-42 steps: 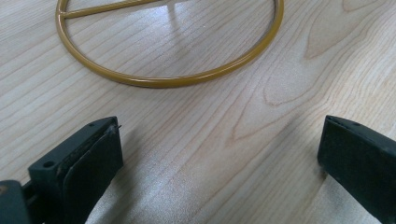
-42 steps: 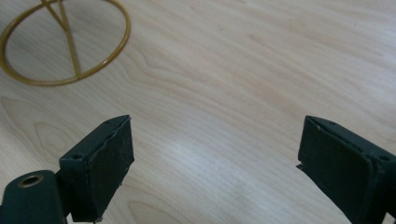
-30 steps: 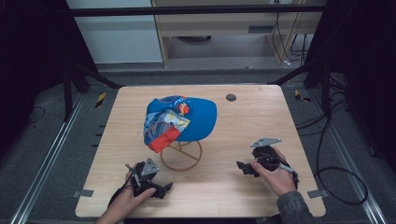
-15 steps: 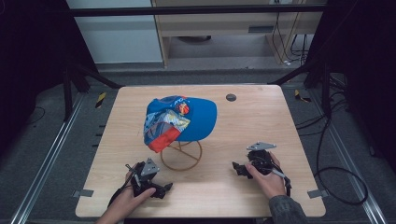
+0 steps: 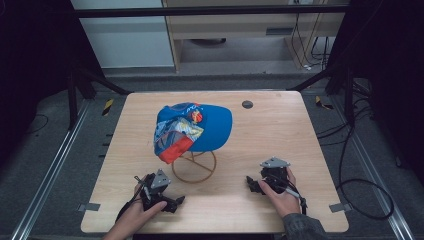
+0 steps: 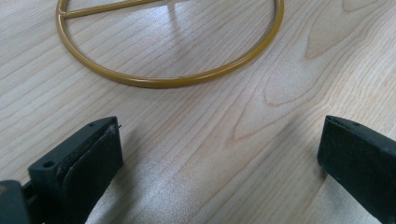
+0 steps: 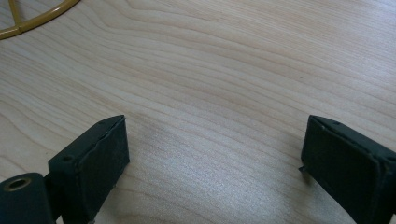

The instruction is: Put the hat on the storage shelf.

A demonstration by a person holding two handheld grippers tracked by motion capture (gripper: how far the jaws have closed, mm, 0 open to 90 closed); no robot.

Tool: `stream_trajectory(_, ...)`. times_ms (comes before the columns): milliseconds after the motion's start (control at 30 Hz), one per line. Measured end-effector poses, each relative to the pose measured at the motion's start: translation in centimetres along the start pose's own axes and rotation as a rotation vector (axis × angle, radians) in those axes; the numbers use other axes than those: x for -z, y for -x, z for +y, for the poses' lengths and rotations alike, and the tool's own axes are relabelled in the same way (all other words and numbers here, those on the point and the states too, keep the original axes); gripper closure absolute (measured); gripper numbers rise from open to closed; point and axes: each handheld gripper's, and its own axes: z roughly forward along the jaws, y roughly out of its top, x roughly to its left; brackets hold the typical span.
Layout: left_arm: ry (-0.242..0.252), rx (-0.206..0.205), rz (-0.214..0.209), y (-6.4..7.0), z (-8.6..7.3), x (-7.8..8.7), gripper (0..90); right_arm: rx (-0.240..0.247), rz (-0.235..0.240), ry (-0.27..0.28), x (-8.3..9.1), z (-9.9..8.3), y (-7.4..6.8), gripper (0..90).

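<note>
A blue cap (image 5: 210,127) with a red and patterned side sits on a gold wire stand, whose ring base (image 5: 194,167) rests on the wooden table (image 5: 280,130). My left gripper (image 5: 176,201) lies low on the table near the front left, open, with the ring base (image 6: 168,79) just ahead of its jaws. My right gripper (image 5: 251,184) rests at the front right, open over bare wood, with a bit of the ring base (image 7: 32,21) at the upper left of the right gripper view.
A small dark round disc (image 5: 247,104) is set in the table near the far edge. Tape strips (image 5: 340,207) mark the front corners. Black frame posts and cables (image 5: 360,195) surround the table on the floor.
My right gripper has slid left and a little toward the front edge, closer to the stand. The left gripper and the cap have stayed put.
</note>
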Motion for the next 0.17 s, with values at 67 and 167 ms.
stream_trajectory(67,0.0,0.0,0.0,0.0,0.0,0.0,0.0,-0.005,-0.005,0.0,0.05,-0.04,-0.07,7.6)
stream_trajectory(167,0.0,0.001,0.0,0.0,0.0,0.0,0.0,-0.013,-0.015,0.0,0.06,-0.05,-0.19,7.4)
